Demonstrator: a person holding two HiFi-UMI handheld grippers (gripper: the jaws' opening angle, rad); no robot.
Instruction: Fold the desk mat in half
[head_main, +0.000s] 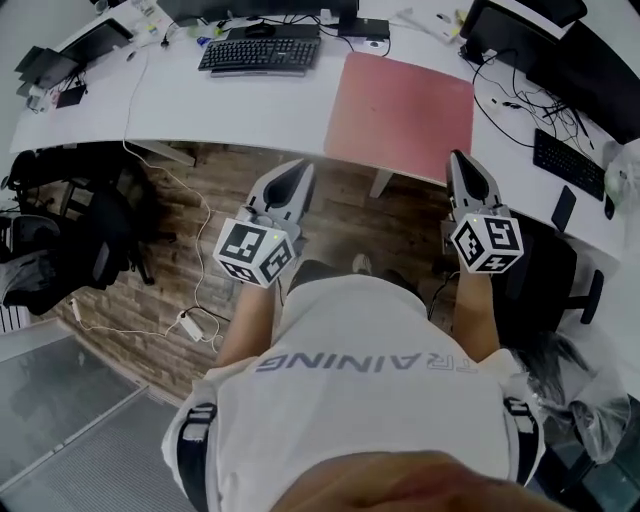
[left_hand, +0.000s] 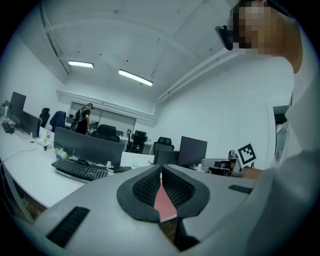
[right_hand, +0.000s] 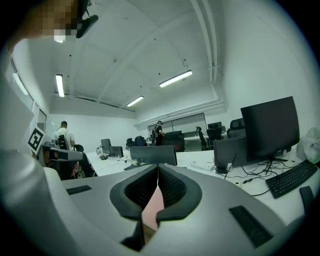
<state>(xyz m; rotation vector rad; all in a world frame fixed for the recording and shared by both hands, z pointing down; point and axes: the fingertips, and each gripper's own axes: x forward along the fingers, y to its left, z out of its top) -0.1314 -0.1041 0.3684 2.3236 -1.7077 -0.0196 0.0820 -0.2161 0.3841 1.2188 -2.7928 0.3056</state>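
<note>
Jaws of the left gripper (head_main: 298, 168) (left_hand: 161, 167) stand pressed together with nothing pinched, the ribbed black pads meeting at their tips; the right gripper (head_main: 460, 158) (right_hand: 158, 166) is the same, its jaws closed on nothing; both point toward the curved white desk (head_main: 200, 100), their tips short of its near edge and over the wooden plank floor (head_main: 340, 215); the flat rectangular dusty-pink desk mat (head_main: 405, 100) lies unfolded on the desk ahead of the jaws, apart from both pairs and roughly between their two lines; in the left gripper view a strip of the mat (left_hand: 163, 202) shows through the slit below the closed tips, and the right gripper view shows the mat (right_hand: 152, 206) likewise; a black keyboard (head_main: 260, 52) sits farther ahead of the left jaws, just beside the mat's far left corner.
</note>
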